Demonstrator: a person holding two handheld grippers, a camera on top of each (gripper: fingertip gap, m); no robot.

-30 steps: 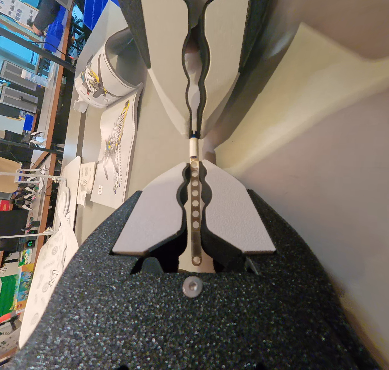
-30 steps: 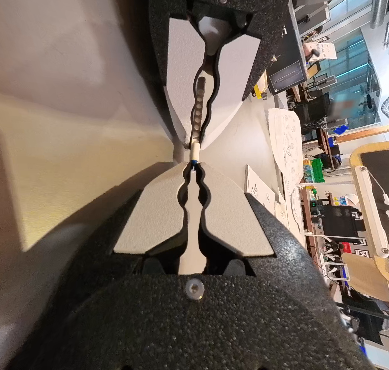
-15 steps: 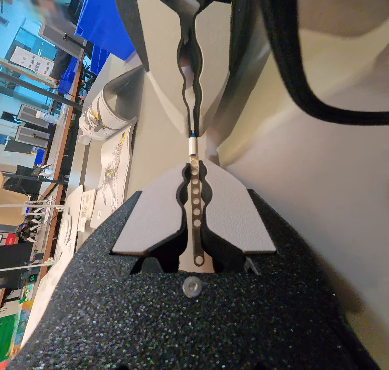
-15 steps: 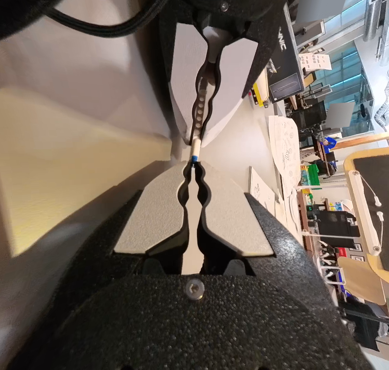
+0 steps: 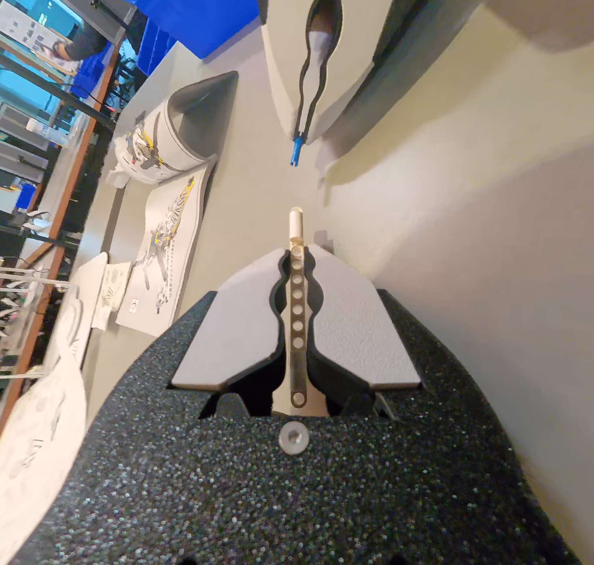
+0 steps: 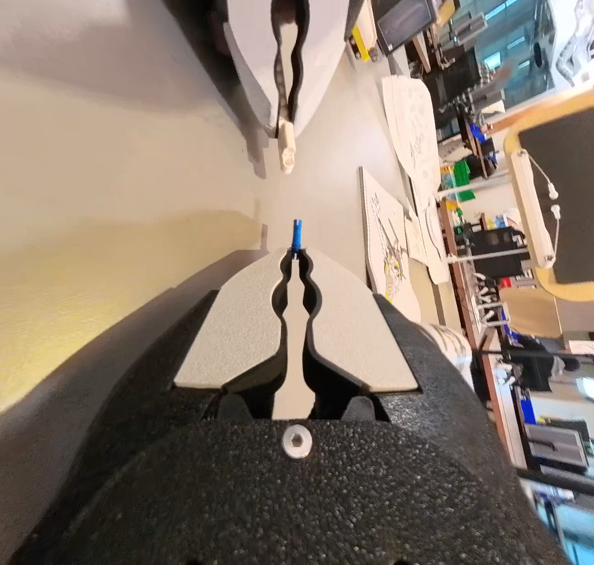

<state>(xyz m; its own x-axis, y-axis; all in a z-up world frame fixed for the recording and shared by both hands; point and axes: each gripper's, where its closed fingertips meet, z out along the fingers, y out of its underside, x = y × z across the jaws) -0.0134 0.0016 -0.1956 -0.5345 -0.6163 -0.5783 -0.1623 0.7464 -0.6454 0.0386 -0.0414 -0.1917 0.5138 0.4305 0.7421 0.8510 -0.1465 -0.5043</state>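
My left gripper point(image 5: 296, 254) is shut on a thin tan beam with a row of round holes point(image 5: 297, 305). A white tube point(image 5: 295, 225) sticks out from the beam's far end, past my fingertips. My right gripper point(image 6: 295, 254) is shut on a small blue pin point(image 6: 296, 236) that points forward from its tips. The two grippers face each other above a pale table point(image 5: 250, 170), a short way apart. The right gripper and blue pin point(image 5: 295, 152) show at the top of the left wrist view. The left gripper with the white tube point(image 6: 287, 151) shows at the top of the right wrist view.
A curled instruction booklet point(image 5: 167, 138) and a flat printed sheet point(image 5: 167, 247) lie on the table to the left. More sheets point(image 6: 385, 247) lie to the right in the right wrist view. Blue bins point(image 5: 193, 9) stand at the far end. Shelves and a chair point(image 6: 546, 196) stand beyond the table. There is about 8 centimeters between the tips of the two grippers.
The blue pin was seated in the end of the white tube. The two grippers have drawn apart, and the pin has come out with the right gripper.
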